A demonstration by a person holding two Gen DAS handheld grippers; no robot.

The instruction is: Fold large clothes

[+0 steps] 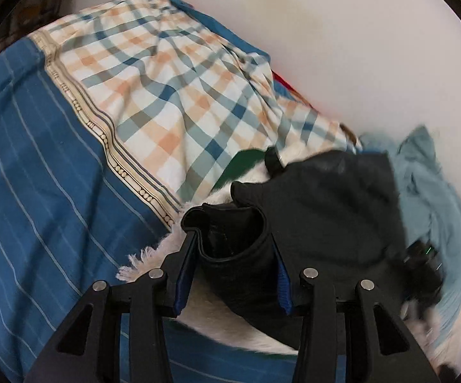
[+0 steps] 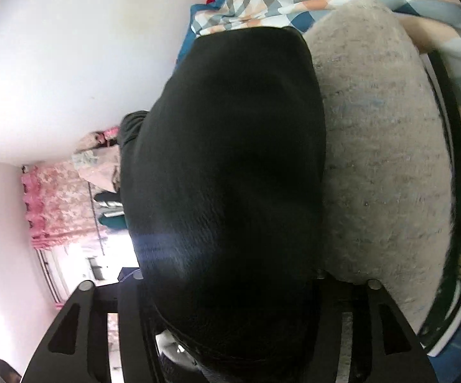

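Observation:
A black garment with a pale fleecy lining is held up over the bed. In the left wrist view my left gripper (image 1: pixel 233 245) is shut on a bunched black cuff or edge of the garment (image 1: pixel 320 201); its white fleece lining (image 1: pixel 217 316) shows below. In the right wrist view the black garment (image 2: pixel 230 166) fills the middle and hides my right gripper's fingers; the grey-white fleece lining (image 2: pixel 383 146) bulges to its right. The right gripper itself appears blurred at the right edge of the left wrist view (image 1: pixel 422 271).
The bed carries a blue striped blanket (image 1: pixel 32 172) and a checked orange-and-blue sheet (image 1: pixel 173 73). A light blue garment (image 1: pixel 434 191) lies at the right by the white wall (image 1: pixel 342 32). Pink curtains (image 2: pixel 58 204) and a window are beyond.

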